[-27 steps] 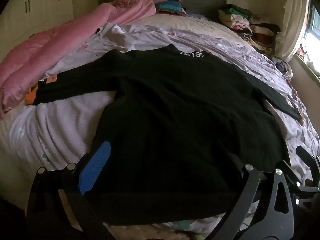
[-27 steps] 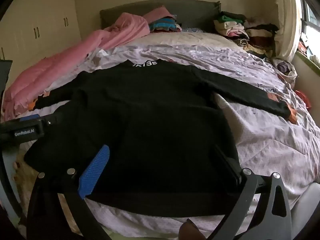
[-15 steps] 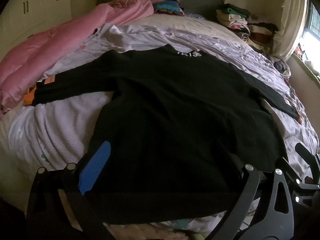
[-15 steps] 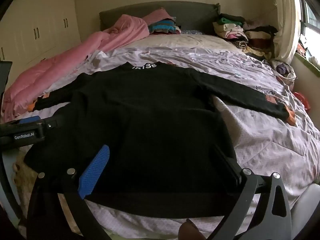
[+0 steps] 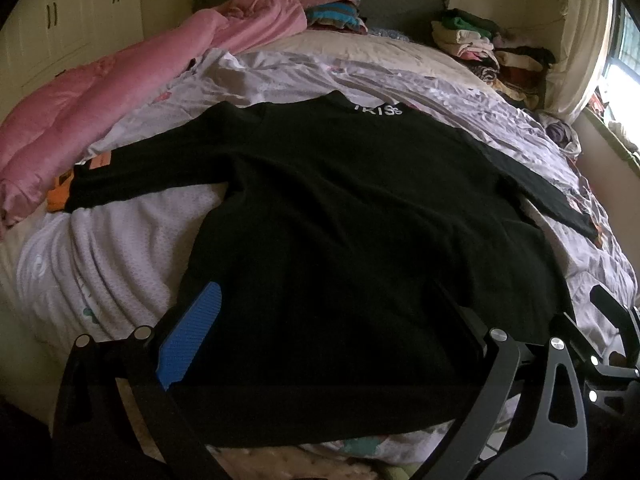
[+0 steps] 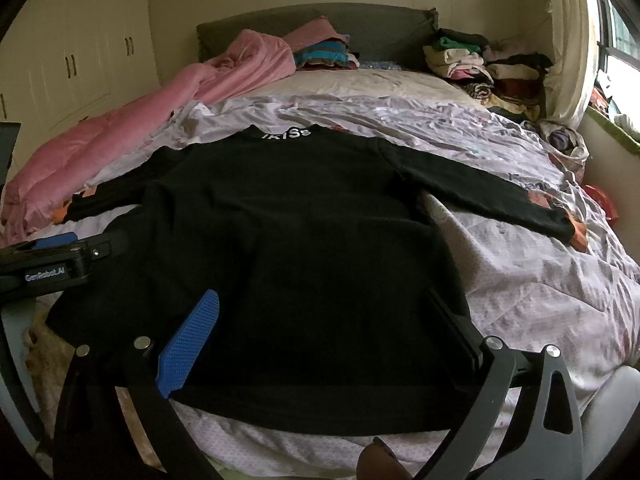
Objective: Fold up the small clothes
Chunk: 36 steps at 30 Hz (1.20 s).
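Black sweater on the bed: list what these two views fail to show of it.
- Black sweater, left wrist view: the right cuff runs behind the bedding folds.
- Hem, right wrist view: both corners sit behind the right gripper fingers.
- Collar lettering: too small to read.

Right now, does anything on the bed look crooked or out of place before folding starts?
Mostly fine: the black sweater lies flat, sleeves spread. Its hem's left corner hangs past the lilac sheet at the bed's edge, so that side looks slightly askew.
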Each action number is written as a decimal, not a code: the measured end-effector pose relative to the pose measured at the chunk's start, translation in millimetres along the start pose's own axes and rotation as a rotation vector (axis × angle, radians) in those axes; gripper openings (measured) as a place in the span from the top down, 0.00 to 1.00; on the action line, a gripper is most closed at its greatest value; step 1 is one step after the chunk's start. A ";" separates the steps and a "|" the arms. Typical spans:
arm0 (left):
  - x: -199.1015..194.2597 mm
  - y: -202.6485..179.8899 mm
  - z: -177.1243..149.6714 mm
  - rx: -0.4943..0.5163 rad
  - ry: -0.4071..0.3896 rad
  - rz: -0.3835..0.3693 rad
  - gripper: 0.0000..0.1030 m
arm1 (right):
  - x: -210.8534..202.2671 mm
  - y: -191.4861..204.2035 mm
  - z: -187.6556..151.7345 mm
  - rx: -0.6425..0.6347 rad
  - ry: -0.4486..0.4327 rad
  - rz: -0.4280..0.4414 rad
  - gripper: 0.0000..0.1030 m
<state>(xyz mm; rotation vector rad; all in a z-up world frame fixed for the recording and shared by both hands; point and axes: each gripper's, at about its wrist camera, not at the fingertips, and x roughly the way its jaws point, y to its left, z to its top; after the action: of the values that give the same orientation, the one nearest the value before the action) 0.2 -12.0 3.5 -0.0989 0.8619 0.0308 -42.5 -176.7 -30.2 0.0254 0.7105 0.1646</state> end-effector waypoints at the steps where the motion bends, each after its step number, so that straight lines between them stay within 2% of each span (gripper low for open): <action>1: -0.3 -0.7 -0.2 0.001 -0.002 0.000 0.09 | -0.5 0.6 0.0 -0.003 -0.003 -0.005 0.04; 36: -5.0 5.9 -2.8 -0.002 -0.007 -0.008 0.09 | -0.1 6.5 0.2 -0.021 -0.007 -0.013 0.04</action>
<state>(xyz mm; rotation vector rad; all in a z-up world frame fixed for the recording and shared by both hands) -5.6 -6.3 5.0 -0.1039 0.8548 0.0248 -43.4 -170.4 -29.5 0.0009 0.7021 0.1593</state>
